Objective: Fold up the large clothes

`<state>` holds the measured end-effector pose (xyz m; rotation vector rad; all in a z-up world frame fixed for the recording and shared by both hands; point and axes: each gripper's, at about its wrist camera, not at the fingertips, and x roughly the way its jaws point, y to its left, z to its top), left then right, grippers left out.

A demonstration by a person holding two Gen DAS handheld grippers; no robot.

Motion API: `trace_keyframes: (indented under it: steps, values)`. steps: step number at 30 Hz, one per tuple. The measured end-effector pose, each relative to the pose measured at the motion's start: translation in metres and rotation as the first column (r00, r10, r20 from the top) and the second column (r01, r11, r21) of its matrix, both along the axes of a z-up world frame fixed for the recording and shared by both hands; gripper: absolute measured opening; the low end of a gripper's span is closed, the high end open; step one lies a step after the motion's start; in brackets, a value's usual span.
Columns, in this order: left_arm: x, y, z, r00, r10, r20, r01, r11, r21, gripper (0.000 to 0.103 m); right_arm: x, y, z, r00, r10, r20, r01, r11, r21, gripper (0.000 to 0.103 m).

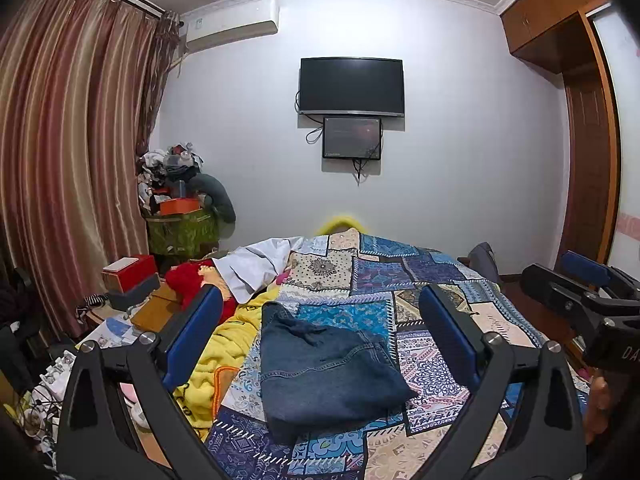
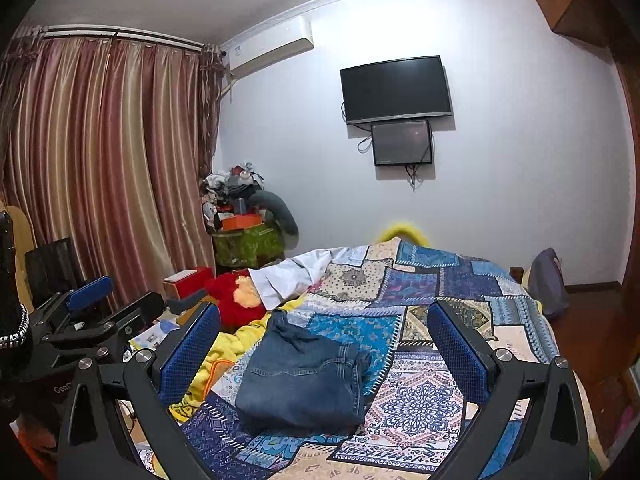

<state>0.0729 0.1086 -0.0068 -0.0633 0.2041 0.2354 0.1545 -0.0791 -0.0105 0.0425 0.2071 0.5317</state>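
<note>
A pair of dark blue jeans [image 1: 320, 372] lies folded into a compact bundle on the patchwork bedspread [image 1: 436, 280]; it also shows in the right wrist view [image 2: 304, 380]. My left gripper [image 1: 320, 312] is open and empty, held above the jeans with its blue-padded fingers wide apart. My right gripper [image 2: 324, 324] is open and empty too, above the jeans and apart from them. The right gripper also shows at the right edge of the left wrist view [image 1: 580, 284], and the left gripper at the left edge of the right wrist view [image 2: 96, 304].
A white garment [image 1: 260, 264], a red plush toy [image 1: 192, 280] and a yellow blanket [image 1: 228, 344] lie on the bed's left side. A cluttered side table with a red box [image 1: 128, 272] stands left. Curtains [image 1: 72, 160] hang left, and a wardrobe [image 1: 576, 80] stands right.
</note>
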Motion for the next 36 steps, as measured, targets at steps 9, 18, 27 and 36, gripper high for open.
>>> trace_keyframes:
  steps: [9, 18, 27, 36]
  values:
    - [0.0027, -0.0013, -0.0048, 1.000, -0.028, -0.002, 0.028, 1.000, 0.000, 0.100, -0.0023, -0.0004, 0.0021, 1.000, 0.003, 0.007, -0.003, 1.000, 0.005, 0.103]
    - [0.0030, -0.0044, -0.0054, 0.998, -0.063, -0.009, 0.063, 0.998, -0.015, 0.100, -0.0019, -0.0012, 0.0042, 1.000, 0.001, 0.014, -0.001, 1.000, 0.013, 0.103]
    - [0.0017, -0.0060, -0.0038, 0.998, -0.064, -0.002, 0.064, 0.998, -0.024, 0.100, -0.0016, -0.0008, 0.0039, 1.000, 0.003, 0.009, -0.003, 1.000, 0.015, 0.103]
    - [-0.0004, -0.0067, -0.0034, 0.998, -0.069, -0.005, 0.069, 0.997, -0.027, 0.100, -0.0019, 0.0003, 0.0038, 1.000, 0.005, 0.006, -0.005, 1.000, 0.018, 0.103]
